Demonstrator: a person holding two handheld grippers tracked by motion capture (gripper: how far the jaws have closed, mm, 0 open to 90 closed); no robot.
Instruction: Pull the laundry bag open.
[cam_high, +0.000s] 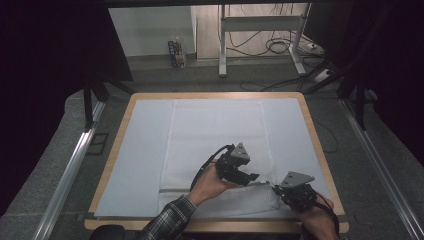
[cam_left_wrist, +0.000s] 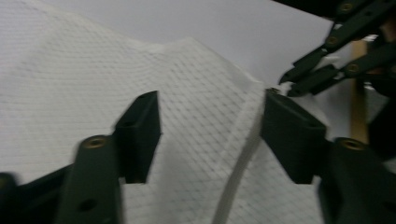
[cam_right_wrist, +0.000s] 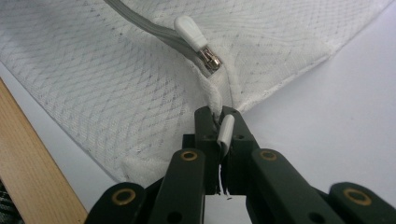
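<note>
At the near right corner of the table (cam_high: 320, 150), the mesh bag (cam_right_wrist: 116, 79) is being pinched at its edge by the closed right gripper (cam_right_wrist: 223, 122), beside the zipper pull (cam_right_wrist: 196, 39). The left gripper (cam_left_wrist: 210, 135) is being held apart over the mesh; tension should be kept steady.

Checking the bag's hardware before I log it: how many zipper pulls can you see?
2. One pull lies on the mesh bag by the slider; the other is clamped in the right gripper. More may be hidden.
</note>
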